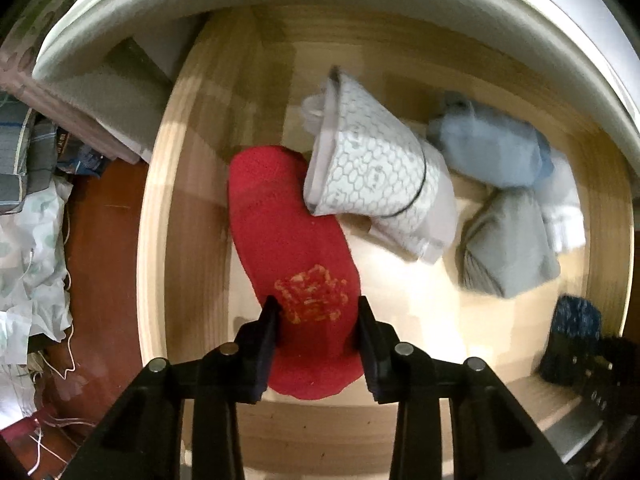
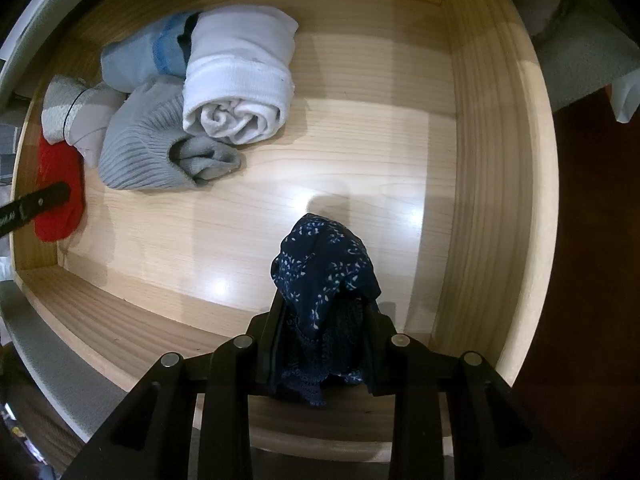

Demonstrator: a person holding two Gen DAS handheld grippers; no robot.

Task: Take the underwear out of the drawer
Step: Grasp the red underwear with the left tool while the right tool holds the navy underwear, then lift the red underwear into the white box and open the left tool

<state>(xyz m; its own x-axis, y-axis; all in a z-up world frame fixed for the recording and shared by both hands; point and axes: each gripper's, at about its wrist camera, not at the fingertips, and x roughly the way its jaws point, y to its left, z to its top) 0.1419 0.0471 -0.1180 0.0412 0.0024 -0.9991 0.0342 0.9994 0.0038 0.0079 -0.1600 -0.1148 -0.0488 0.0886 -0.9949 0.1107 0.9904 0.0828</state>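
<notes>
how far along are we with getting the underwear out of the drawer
Nothing looks fully out yet. In hand: the right gripper is shut on navy patterned underwear above the drawer; the left gripper straddles the red item. Left: the rolled white, grey and blue pieces.

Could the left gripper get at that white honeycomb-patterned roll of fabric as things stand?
Probably not yet. The left gripper straddles the red knitted piece, so its jaws are occupied. The white honeycomb-patterned roll lies uncovered in the wooden drawer, overlapping the red piece.
</notes>
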